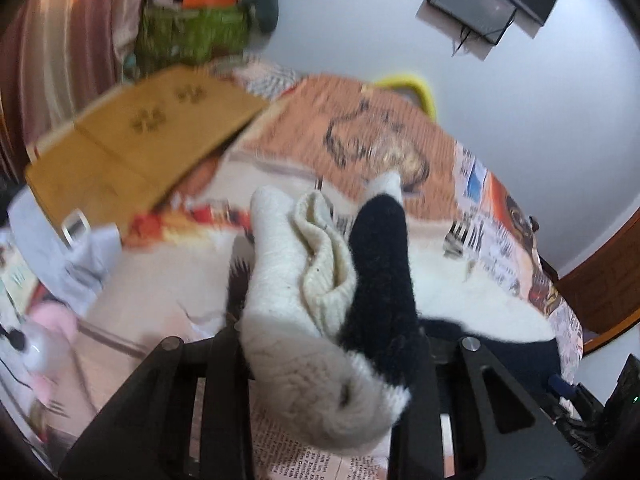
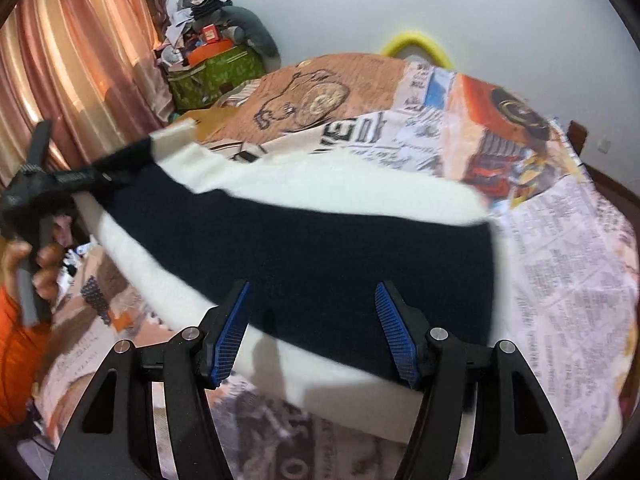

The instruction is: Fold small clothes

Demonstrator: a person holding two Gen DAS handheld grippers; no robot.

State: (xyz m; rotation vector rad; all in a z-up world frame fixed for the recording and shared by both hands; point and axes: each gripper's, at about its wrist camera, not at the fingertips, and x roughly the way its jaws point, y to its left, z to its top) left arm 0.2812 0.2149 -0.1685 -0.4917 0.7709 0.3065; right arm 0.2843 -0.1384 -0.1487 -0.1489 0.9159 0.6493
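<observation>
One view only — left claw (image 1: 332, 364) pinching sweater (image 1: 320, 300) cuff

A bed (image 2: 560, 260) fills the room, spread with a newspaper-print cover and an orange panel bearing a drawn figure (image 2: 316, 96). A tan cardboard box (image 1: 132, 144) lies at its far side. Striped pink curtains (image 2: 80, 60) hang beside a green bag (image 2: 212, 74) heaped with clutter. A yellow hoop (image 2: 416, 42) leans on the white wall, and a dark screen (image 1: 488, 0) hangs there too.
</observation>
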